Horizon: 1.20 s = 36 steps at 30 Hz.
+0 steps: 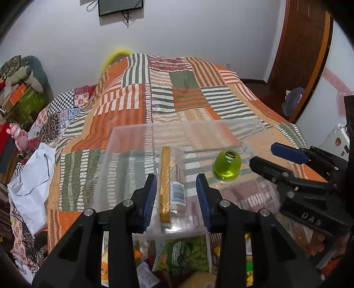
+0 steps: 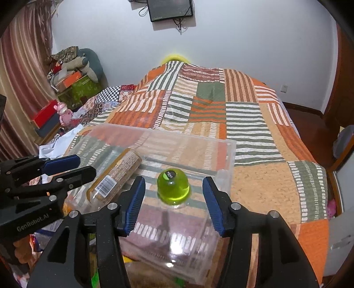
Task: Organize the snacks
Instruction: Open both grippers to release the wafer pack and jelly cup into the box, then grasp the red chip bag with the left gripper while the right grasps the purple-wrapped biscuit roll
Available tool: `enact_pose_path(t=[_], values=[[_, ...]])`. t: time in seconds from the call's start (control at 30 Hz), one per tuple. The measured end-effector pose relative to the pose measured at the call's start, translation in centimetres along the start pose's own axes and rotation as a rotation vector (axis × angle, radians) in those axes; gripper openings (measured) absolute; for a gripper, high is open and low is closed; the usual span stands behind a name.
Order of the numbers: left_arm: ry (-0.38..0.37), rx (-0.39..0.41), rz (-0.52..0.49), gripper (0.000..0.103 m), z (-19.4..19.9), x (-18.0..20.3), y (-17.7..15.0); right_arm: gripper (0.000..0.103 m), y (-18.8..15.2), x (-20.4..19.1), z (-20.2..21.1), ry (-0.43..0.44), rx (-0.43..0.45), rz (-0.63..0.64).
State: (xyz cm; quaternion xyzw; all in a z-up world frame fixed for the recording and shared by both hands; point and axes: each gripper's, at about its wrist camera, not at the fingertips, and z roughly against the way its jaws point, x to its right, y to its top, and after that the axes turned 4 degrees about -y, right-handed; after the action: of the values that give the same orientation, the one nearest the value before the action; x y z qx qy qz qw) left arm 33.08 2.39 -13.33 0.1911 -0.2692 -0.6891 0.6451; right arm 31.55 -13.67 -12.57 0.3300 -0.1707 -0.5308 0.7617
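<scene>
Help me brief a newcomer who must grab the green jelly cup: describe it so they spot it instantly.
On the orange, green and white patchwork bedspread sits a clear plastic bin. Inside it, right of the long clear-wrapped cracker sleeve, is the small translucent lime-green dome-shaped cup. Unlike the tan, long sleeve, it is round, glossy green, with a black round label on top.

Patchwork quilt (image 1: 190,93), wall monitor (image 2: 170,10)

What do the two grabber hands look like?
Both are black plastic with triangle-shaped cutouts and shiny silver bolts. Each finger ends in a blue ribbed pad. The left gripper has "GenRobot.AI" printed on its side, and the right gripper shows the letters "DAS". No cables or sleeves show.
</scene>
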Motion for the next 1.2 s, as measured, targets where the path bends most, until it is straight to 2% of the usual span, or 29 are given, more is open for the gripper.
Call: enact_pose_path(t=[0.4, 0.67, 0.73, 1.2], values=[[0.018, 0.057, -0.005, 0.037, 5.7, -0.8, -2.5, 0.05, -0.8, -0.8, 5.4, 0.008, 0.073, -0.003], [0.031, 0.087, -0.001, 0.05, 9.2, -1.2, -5.1, 0.05, -2.3, -1.3, 7.8, 0.009, 0.094, -0.007], [0.037, 0.09, 0.008, 0.055, 9.7, -1.5, -5.8, 0.05, -2.7, -1.2, 8.3, 0.012, 0.096, -0.014], [0.072, 0.058, 0.018, 0.056, 12.1, -4.6, -11.5, 0.05, -6.6, -0.3, 9.6, -0.016, 0.07, -0.047]])
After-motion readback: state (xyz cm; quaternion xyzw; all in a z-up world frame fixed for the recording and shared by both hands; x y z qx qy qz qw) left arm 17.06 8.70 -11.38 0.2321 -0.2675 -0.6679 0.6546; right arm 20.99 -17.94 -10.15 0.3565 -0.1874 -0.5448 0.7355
